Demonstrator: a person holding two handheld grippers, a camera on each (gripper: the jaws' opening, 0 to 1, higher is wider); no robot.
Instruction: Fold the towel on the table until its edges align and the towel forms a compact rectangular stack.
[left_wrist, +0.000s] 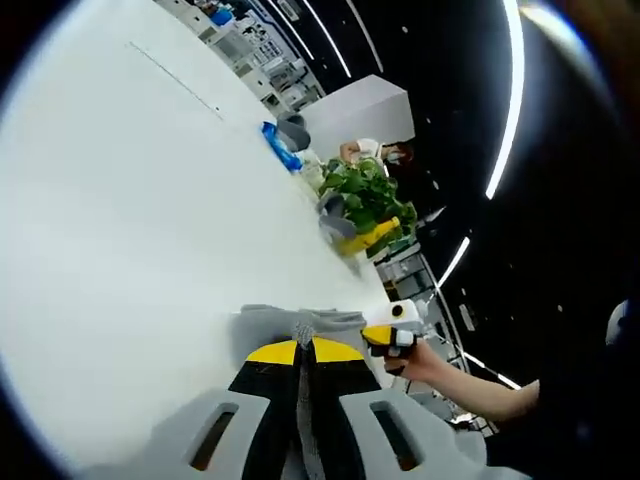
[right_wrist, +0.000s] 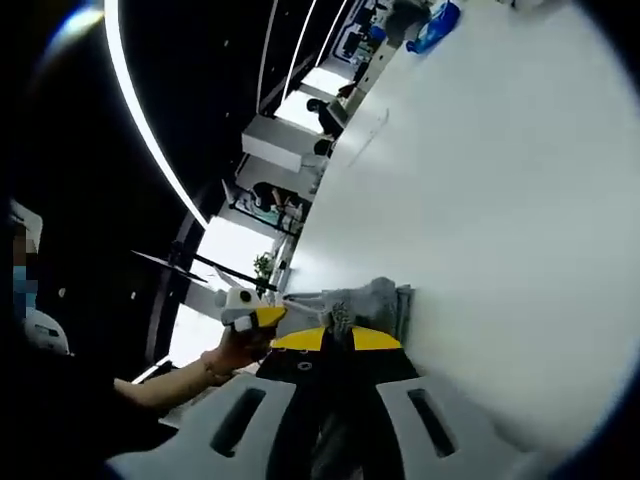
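In the left gripper view, the left gripper (left_wrist: 303, 338) had its jaws pressed together, pinching the grey towel (left_wrist: 300, 322) at the near edge of the white table (left_wrist: 130, 220). The right gripper (left_wrist: 392, 339) clamped the same towel just beside it. Farther along that edge stood a potted plant (left_wrist: 368, 200). In the right gripper view, both tongs likewise gripped the bunched towel.
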